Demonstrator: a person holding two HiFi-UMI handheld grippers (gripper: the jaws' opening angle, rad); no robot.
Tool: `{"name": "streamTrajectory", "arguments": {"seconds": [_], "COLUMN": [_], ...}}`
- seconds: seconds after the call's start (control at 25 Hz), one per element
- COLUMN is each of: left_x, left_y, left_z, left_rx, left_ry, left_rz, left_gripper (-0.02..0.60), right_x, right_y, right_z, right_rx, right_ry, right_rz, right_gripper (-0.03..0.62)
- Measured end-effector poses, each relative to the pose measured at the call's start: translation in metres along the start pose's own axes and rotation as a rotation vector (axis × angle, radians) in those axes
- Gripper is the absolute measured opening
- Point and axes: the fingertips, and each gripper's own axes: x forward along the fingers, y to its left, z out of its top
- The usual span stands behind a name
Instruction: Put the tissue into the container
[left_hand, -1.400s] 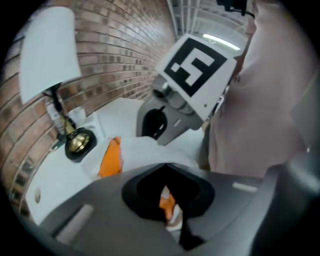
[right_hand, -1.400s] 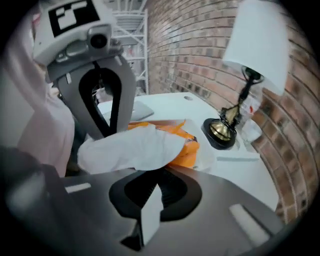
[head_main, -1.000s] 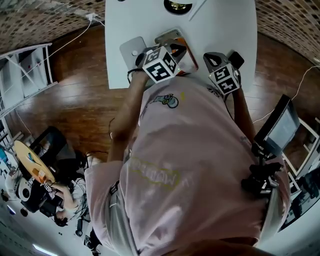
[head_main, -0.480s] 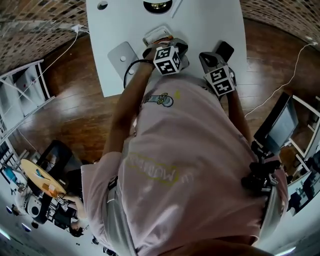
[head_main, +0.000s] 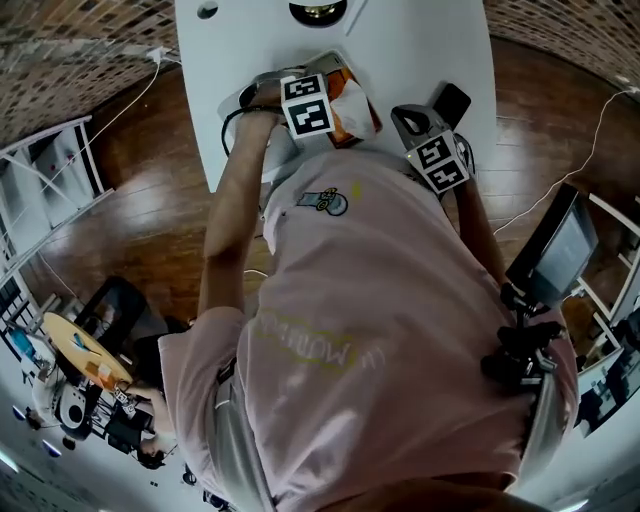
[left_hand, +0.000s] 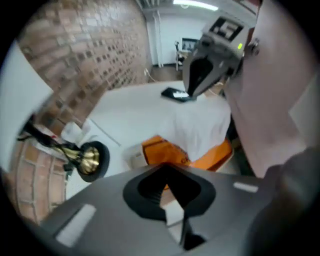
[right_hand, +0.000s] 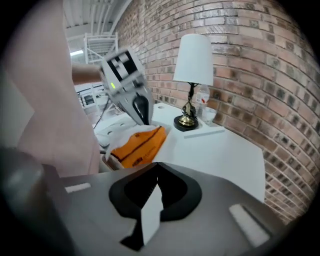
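Note:
An orange tissue pack lies on the white table, with a white tissue bunched over its near side. In the right gripper view the orange tissue pack lies low at the left, in front of the lamp. My left gripper hovers right beside the pack, turned sideways toward the right gripper; its jaws are shut and empty. My right gripper stays at the table's near edge, right of the pack, shut with nothing in it. I cannot make out a container clearly.
A lamp with a white shade and a brass base stands at the back by the brick wall. A black phone lies right of the right gripper. The person's pink shirt hides the table's near edge.
The left gripper has shifted left and toward the back of the table, off the pack. The orange pack and its white tissue now show. The right gripper has barely moved.

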Motion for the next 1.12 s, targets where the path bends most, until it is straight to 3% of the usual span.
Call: {"name": "streamTrajectory", "arguments": {"seconds": [0.08, 0.12, 0.16, 0.2, 0.28, 0.44, 0.6, 0.76, 0.88, 0.96, 1.04, 1.12], "left_x": [0.018, 0.017, 0.013, 0.011, 0.010, 0.019, 0.024, -0.004, -0.042, -0.038, -0.012, 0.002], "left_y": [-0.001, 0.001, 0.005, 0.009, 0.018, 0.001, -0.011, -0.033, -0.042, -0.041, -0.020, 0.002], "left_z": [-0.014, -0.016, -0.018, -0.020, -0.021, -0.011, -0.006, -0.022, -0.024, -0.031, -0.043, -0.044], "left_rx": [0.006, 0.002, 0.000, 0.003, 0.010, -0.024, 0.053, -0.073, -0.135, -0.159, -0.119, -0.062], "left_ry": [0.029, 0.029, 0.038, 0.057, 0.087, 0.092, 0.152, 0.212, 0.217, 0.244, 0.276, 0.248], "left_rz": [-0.065, -0.087, -0.104, -0.122, -0.163, -0.327, -0.314, -0.547, -0.670, -0.627, -0.441, -0.248], "left_gripper": [0.020, 0.039, 0.101, 0.155, 0.209, 0.172, 0.147, 0.069, 0.061, 0.060, 0.060, 0.097], "right_x": [0.008, 0.011, 0.014, 0.015, 0.019, 0.040, 0.047, 0.048, 0.053, 0.055, 0.055, 0.051], "right_y": [0.022, 0.032, 0.039, 0.044, 0.054, 0.067, 0.072, 0.078, 0.076, 0.077, 0.070, 0.057], "right_z": [0.017, 0.024, 0.029, 0.032, 0.034, 0.022, 0.011, 0.010, 0.010, 0.010, 0.021, 0.031], "right_rx": [-0.055, -0.089, -0.117, -0.136, -0.145, -0.207, -0.163, -0.100, -0.105, -0.098, -0.112, -0.129], "right_ry": [-0.042, -0.052, -0.052, -0.045, -0.019, 0.078, 0.081, 0.018, 0.001, -0.022, -0.050, -0.068], "right_rz": [0.103, 0.160, 0.211, 0.254, 0.325, 0.373, 0.422, 0.476, 0.458, 0.457, 0.414, 0.360], "right_gripper": [0.009, 0.082, 0.142, 0.159, 0.210, 0.209, 0.209, 0.209, 0.251, 0.252, 0.247, 0.235]}}
